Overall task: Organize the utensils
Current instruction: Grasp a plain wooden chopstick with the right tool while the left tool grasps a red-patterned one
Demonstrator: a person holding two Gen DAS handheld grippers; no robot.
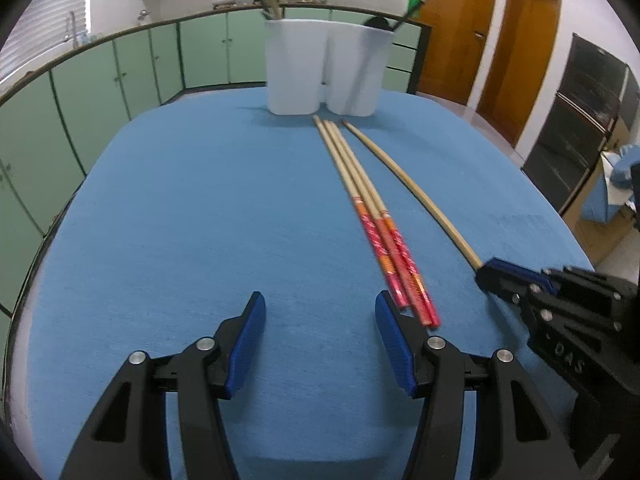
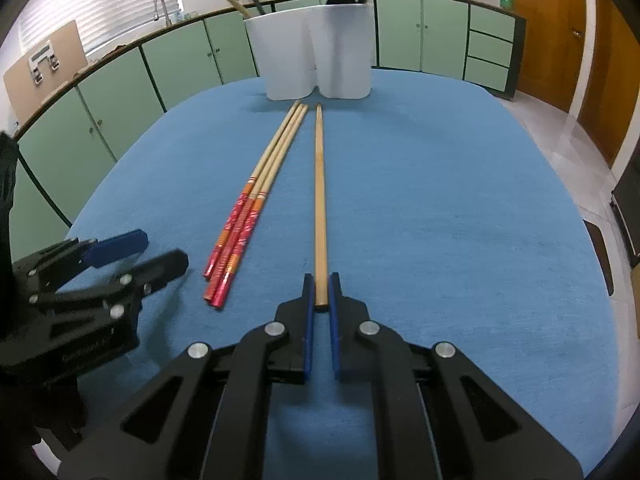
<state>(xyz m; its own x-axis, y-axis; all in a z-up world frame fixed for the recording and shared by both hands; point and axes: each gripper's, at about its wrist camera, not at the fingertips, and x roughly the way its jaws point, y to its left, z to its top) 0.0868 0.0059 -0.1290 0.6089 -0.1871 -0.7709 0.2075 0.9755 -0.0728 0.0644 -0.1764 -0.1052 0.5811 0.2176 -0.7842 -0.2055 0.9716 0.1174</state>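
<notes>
Nearest the right wrist camera, the right gripper (image 2: 321, 292) has its blue-padded jaws clamped on the near end of a plain wooden chopstick (image 2: 319, 184). The chopstick lies flat on the blue tablecloth (image 2: 460, 220) and points straight away towards a white utensil holder (image 2: 312, 52).

Seen from the left wrist view, the left gripper (image 1: 320, 320) hovers over the cloth with its jaws partly spread and nothing between them. Its right pad sits just beside the near ends of three chopsticks with red and orange patterned handles (image 2: 236, 236). These three lie touching one another, parallel to the plain one and near it on its left.

The side of the right gripper carries raised letters that seem to read "DAS", though they are blurred.

The holder stands at the far edge of the table and has two joined compartments. The left one holds several long sticks leaning outwards. The right one holds dark-handled utensils, too small to identify. Green cabinets (image 2: 192, 60) line the wall behind.
</notes>
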